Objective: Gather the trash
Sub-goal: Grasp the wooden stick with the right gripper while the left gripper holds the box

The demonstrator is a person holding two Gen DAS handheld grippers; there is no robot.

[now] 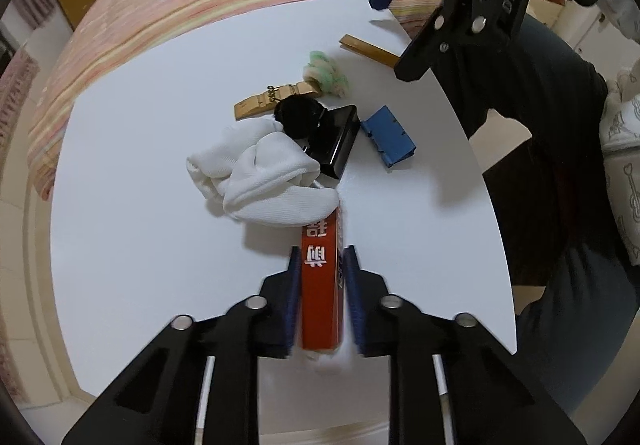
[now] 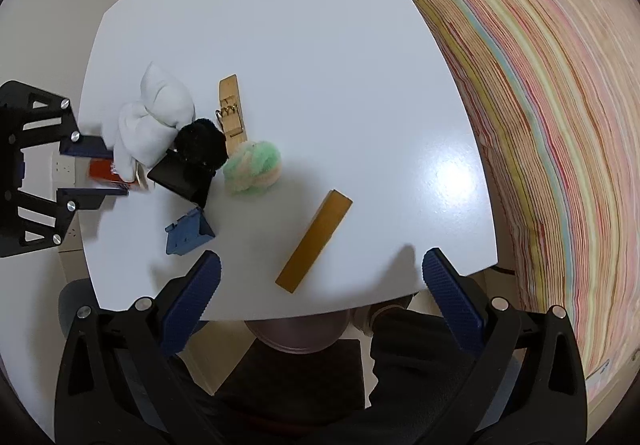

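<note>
My left gripper [image 1: 322, 257] is shut on a red box [image 1: 320, 305] with white characters that lies on the white table [image 1: 140, 225]. A crumpled white cloth [image 1: 264, 181] covers the box's far end. Beyond it lie a black pompom [image 1: 298, 117], a black binder clip [image 1: 336, 141], a blue binder clip [image 1: 388, 141], a wooden clothespin [image 1: 264, 103], a green and white pompom [image 1: 326, 73] and a wooden block [image 1: 368, 51]. In the right wrist view my right gripper [image 2: 322, 269] hangs open above the table's near edge, over the near end of the wooden block [image 2: 316, 241], apart from it.
A bed with a striped cover [image 2: 540, 85] runs along the table's far side. A person's dark-clothed legs [image 2: 300, 385] are below the table edge under the right gripper. The left gripper [image 2: 114, 172] shows at the table's left edge.
</note>
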